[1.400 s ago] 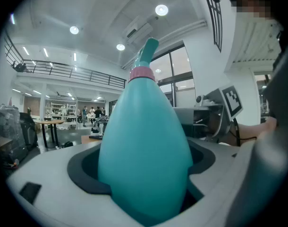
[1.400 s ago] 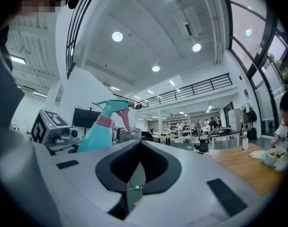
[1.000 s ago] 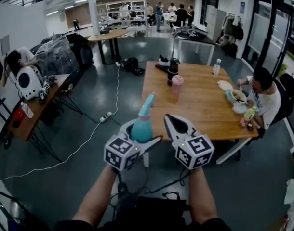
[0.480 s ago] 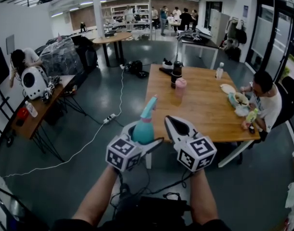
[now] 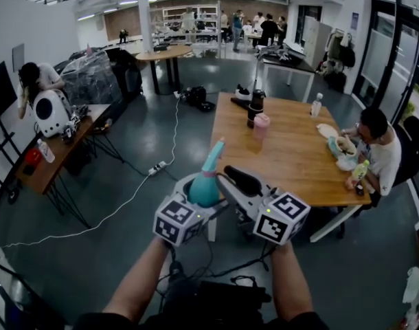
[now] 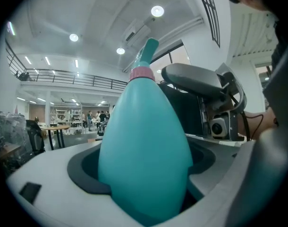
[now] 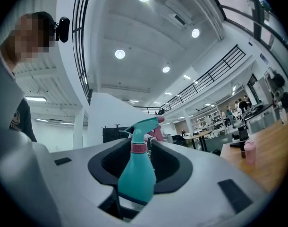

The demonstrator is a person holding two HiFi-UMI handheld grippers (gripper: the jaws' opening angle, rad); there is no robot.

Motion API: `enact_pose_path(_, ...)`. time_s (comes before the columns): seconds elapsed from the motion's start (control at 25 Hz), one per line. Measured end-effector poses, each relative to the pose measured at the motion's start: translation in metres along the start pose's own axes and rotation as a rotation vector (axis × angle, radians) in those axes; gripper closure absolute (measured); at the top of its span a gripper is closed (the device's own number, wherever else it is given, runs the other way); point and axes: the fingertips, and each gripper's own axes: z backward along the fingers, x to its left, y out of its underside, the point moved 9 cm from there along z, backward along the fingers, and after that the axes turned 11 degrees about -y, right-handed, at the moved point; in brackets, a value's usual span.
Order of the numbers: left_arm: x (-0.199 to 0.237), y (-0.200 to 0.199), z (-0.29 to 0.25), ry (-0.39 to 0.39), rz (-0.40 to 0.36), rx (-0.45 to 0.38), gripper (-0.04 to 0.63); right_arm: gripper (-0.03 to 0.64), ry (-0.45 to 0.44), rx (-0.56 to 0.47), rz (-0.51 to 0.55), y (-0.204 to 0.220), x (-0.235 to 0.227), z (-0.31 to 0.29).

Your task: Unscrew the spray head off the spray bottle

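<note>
**Head view:** My left gripper (image 5: 201, 196) clamps the belly of a teal, pear-shaped plastic spray bottle (image 5: 205, 183). The spray bottle is upright in mid-air in front of me, short of the long wooden tabletop (image 5: 285, 150). Its teal trigger spray head (image 5: 215, 151) rises above the jaws. My right gripper (image 5: 238, 191) hangs just beside the bottle, rolled onto its side. Its jaws have just been opening and now stand spread.

**Left gripper view:** The glossy belly fills the gap, with both dark pads pressed against it. A pink screw collar (image 6: 142, 73) rings the neck under the head.

**Right gripper view:** The bottle stands framed in the opening between my spread jaws, and neither pad presses on it.

The opaque shell hides how full it is, but it looks light, thin-walled and slick. It would likely dent under a hard squeeze and slide along its taper. I judge the wide belly the right anchor for my left. The stiff collar, not the trigger or nozzle, is where my right should bite to twist.
</note>
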Motion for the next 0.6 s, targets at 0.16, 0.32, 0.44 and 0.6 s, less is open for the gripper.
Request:
enact_pose_path(0.16,-0.004,-0.002,-0.002,-0.018,-0.043,-0.005,0.149,0.465,-0.024,0.014,-0.016,0.000,0.001,-0.011)
enact_pose_path(0.32,-0.006,-0.001,-0.003,-0.020,-0.074,-0.003,0.149,0.465,-0.018,0.029,-0.011,0.004,-0.002,-0.017)
enact_pose_path(0.44,-0.008,0.000,-0.005,-0.003,-0.087,0.005,0.149,0.480,-0.031,0.029,-0.007,0.004,-0.006,-0.014)
enact_pose_path(0.6,-0.006,0.000,-0.005,0.042,-0.094,0.011,0.149,0.483,-0.054,0.043,0.009,0.003,-0.008,-0.013)
